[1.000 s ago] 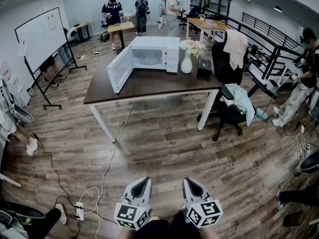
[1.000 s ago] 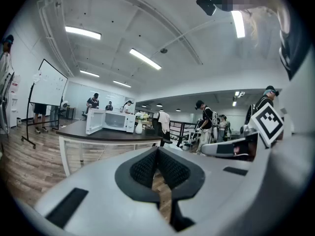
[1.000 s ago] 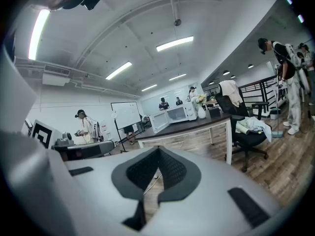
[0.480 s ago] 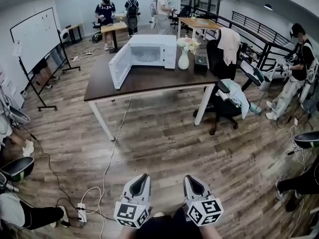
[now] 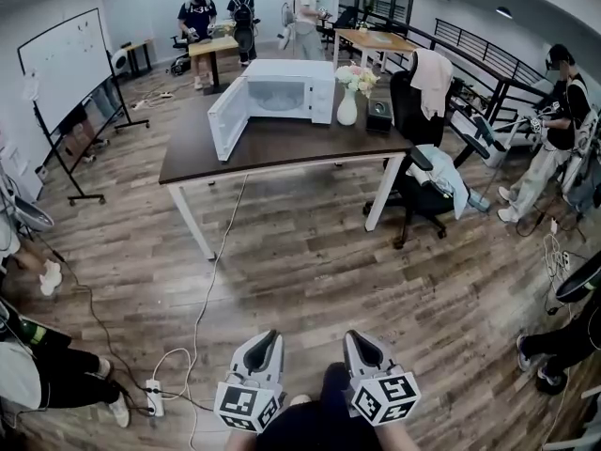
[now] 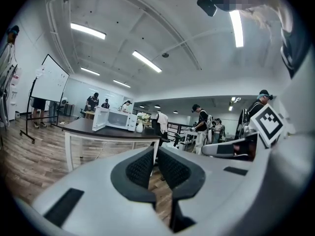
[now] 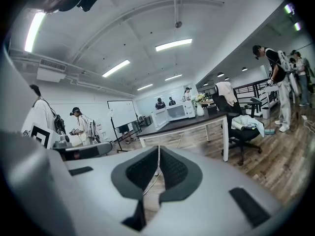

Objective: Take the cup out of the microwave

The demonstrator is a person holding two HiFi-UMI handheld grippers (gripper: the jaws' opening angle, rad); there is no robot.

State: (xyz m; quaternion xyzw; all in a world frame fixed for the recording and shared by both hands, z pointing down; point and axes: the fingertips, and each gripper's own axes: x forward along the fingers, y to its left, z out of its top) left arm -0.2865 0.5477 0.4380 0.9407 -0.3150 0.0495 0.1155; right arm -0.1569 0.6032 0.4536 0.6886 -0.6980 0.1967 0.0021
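The white microwave [image 5: 286, 92] stands on the dark table [image 5: 282, 153] far ahead, with its door [image 5: 226, 118] swung open to the left. It also shows small in the left gripper view [image 6: 118, 119] and the right gripper view [image 7: 176, 111]. The cavity is too small and pale for me to make out a cup. My left gripper [image 5: 269, 339] and right gripper [image 5: 355, 338] hang side by side at the bottom of the head view, well short of the table. Both are shut with nothing between the pads [image 6: 141, 167].
A white vase of flowers [image 5: 347, 107] and a black box [image 5: 379, 116] sit right of the microwave. An office chair [image 5: 424, 191] draped with clothes stands at the table's right end. A cable and power strip [image 5: 150, 397] lie on the floor left of me. Several people stand around.
The whole scene has shifted slightly as I move across the floor. Both grippers stay shut in the same spot in the view. The seated person at lower left has moved their legs.
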